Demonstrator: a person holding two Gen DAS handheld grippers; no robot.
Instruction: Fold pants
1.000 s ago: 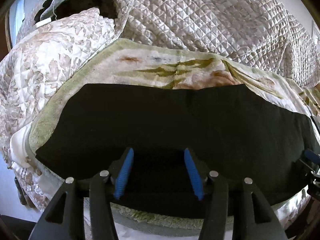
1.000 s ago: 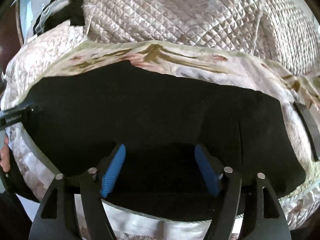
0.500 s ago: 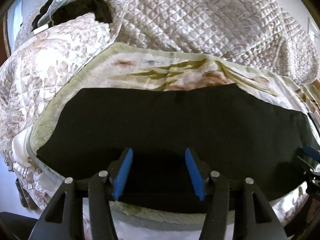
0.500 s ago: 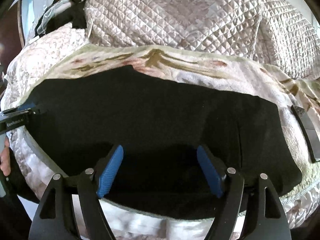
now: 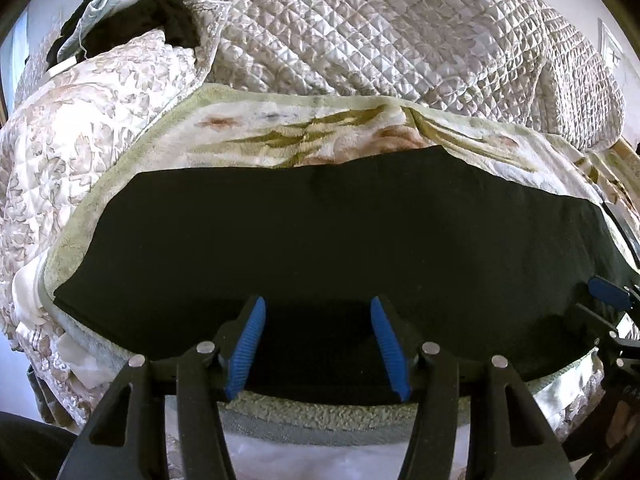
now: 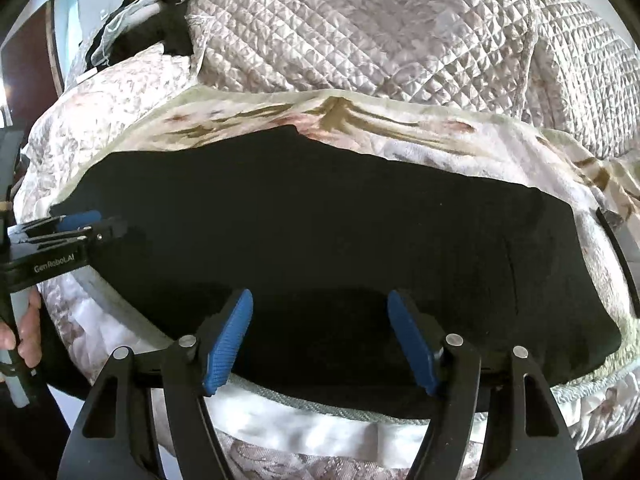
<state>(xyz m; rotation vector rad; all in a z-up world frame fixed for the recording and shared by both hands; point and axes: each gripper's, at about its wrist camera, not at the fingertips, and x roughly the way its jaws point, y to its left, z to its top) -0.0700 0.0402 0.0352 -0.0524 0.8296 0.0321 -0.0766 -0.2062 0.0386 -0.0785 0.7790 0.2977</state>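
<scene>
Flat on the towel (image 5: 280,136), black pants (image 5: 320,232); left tool (image 5: 318,324) and right tool (image 6: 320,320) both spread apart.

You can read "GenRoboLAI", or something close, in white on the black body of the left gripper (image 6: 86,220).

Bed (image 5: 100,128) in floral cover, heaped quilted bedspread (image 5: 380,32), white wall (image 6: 616,8), bright daylight
</scene>
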